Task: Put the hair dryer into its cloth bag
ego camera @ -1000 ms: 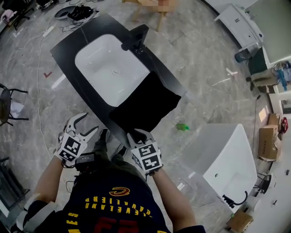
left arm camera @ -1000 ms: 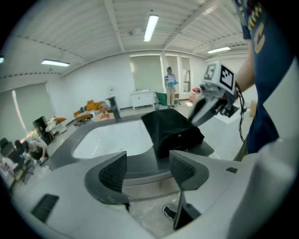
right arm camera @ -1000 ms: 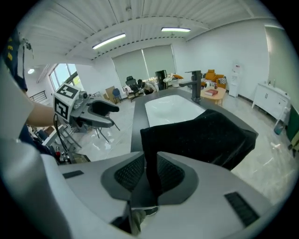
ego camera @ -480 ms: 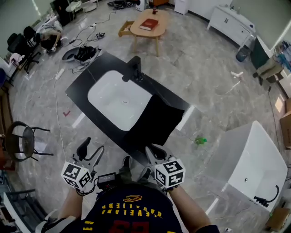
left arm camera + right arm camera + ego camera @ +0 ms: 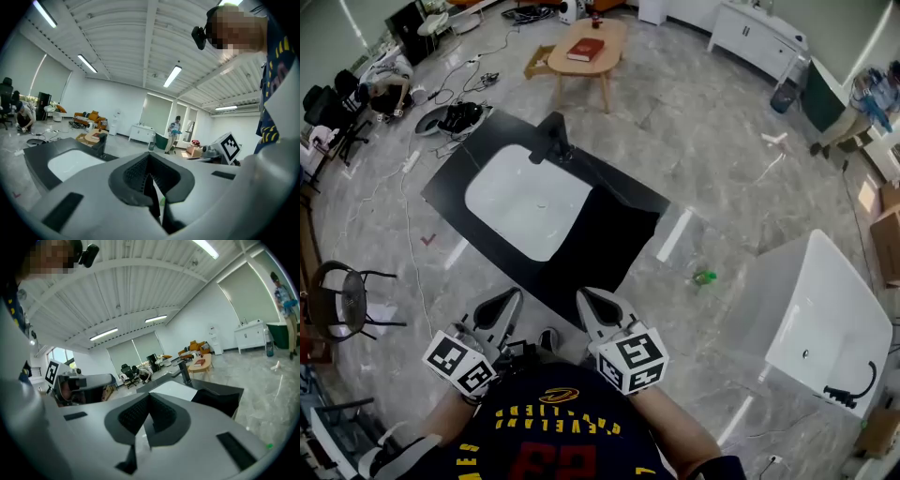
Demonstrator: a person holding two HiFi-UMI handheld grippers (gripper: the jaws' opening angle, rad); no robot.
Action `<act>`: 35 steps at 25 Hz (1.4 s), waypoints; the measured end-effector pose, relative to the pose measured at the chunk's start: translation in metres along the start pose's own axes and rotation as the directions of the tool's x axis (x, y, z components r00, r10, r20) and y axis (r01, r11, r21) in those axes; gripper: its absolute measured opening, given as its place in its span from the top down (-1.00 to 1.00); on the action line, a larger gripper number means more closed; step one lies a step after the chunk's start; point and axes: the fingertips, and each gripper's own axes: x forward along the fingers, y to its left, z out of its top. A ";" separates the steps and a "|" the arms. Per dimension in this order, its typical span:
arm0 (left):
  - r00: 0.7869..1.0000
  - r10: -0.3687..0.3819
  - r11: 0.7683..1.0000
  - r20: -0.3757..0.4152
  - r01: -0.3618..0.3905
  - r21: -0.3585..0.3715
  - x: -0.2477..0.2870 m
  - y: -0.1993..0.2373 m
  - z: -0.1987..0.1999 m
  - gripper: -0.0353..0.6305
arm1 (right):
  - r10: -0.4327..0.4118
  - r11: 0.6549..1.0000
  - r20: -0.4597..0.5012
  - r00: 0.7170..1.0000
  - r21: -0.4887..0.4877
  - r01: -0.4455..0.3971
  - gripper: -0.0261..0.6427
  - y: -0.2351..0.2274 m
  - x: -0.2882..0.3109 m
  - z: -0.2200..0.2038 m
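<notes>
A black cloth bag (image 5: 614, 239) lies flat on the right end of a black counter (image 5: 450, 192), beside a white basin (image 5: 525, 202) with a black faucet (image 5: 551, 142). No hair dryer shows in any view. My left gripper (image 5: 508, 300) hovers just short of the counter's near edge; its jaws have just been closing and now stand together with nothing between them. My right gripper (image 5: 586, 300) is beside it, shut and empty, pointing at the bag (image 5: 222, 401). In the left gripper view the basin (image 5: 70, 164) lies beyond the closed left gripper (image 5: 150, 171).
A white bathtub (image 5: 825, 319) stands on the floor at the right, a small green object (image 5: 703, 277) between it and the counter. A wooden table (image 5: 581, 52) with a red book is behind the counter. A black chair (image 5: 342, 300) and cables are at the left.
Both grippers have risen and come level, closer to the counter's near edge. The left gripper's jaws, wide open before, are now closed. The right gripper stayed shut.
</notes>
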 end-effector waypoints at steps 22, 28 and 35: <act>0.986 -0.151 0.986 -0.067 0.155 0.062 0.007 0.029 -0.005 0.89 | -0.201 0.971 0.069 0.977 -0.118 0.208 0.90 0.018 0.020 0.029; 0.987 -0.155 0.986 -0.052 0.158 0.055 0.003 0.033 0.000 0.89 | -0.236 0.964 0.085 0.968 -0.106 0.245 0.90 0.022 0.010 0.031; 0.989 -0.145 0.989 -0.038 0.146 0.038 0.005 0.060 0.004 0.89 | -0.259 0.959 0.068 0.963 -0.098 0.265 0.90 0.020 0.014 0.027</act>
